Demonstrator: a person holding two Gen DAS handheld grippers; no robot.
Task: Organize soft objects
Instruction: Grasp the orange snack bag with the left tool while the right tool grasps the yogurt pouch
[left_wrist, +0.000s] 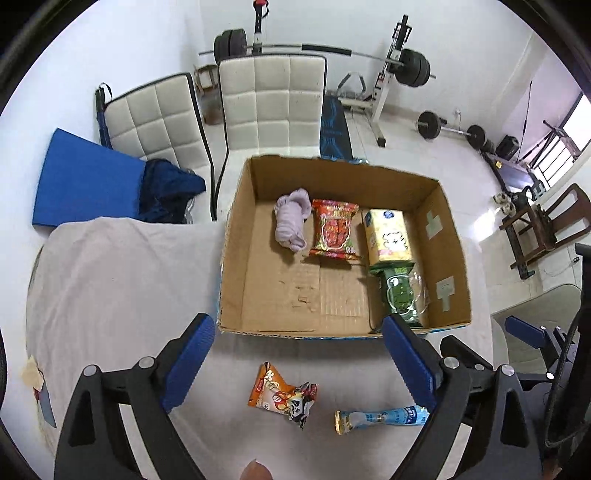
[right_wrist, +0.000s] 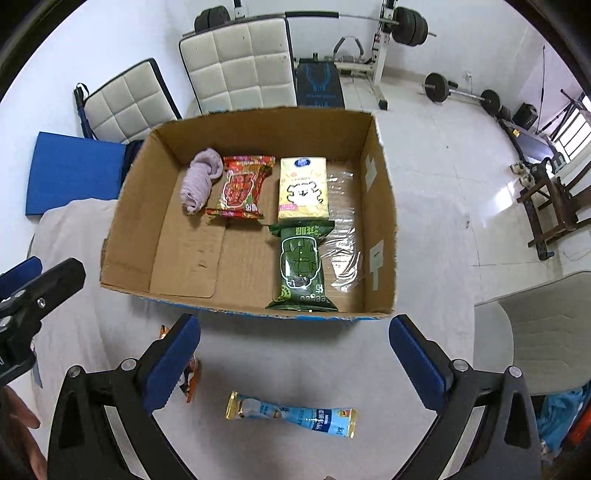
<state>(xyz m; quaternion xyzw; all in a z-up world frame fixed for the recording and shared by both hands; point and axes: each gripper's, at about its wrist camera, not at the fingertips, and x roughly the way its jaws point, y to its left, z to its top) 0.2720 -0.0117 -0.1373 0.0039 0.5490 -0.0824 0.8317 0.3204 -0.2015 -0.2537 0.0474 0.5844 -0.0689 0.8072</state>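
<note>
Blue sachet (right_wrist: 291, 413): light, limp, slippery, we judge; we'd pinch its middle.
Right gripper (right_wrist: 295, 354): jaws wide apart, empty.
Left gripper (left_wrist: 299, 354): likewise.

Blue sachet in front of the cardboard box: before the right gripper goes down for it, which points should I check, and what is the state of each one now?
1. Right gripper open wide: ok.
2. Right gripper holds nothing: ok.
3. Blue sachet lies flat on the white cloth, between the fingers' line: ok.
4. Orange snack bag lies apart from the sachet: ok.
5. Left gripper open, off to the left, not over the sachet: ok.
6. Cardboard box has bare floor at front left for more items: ok.
</note>
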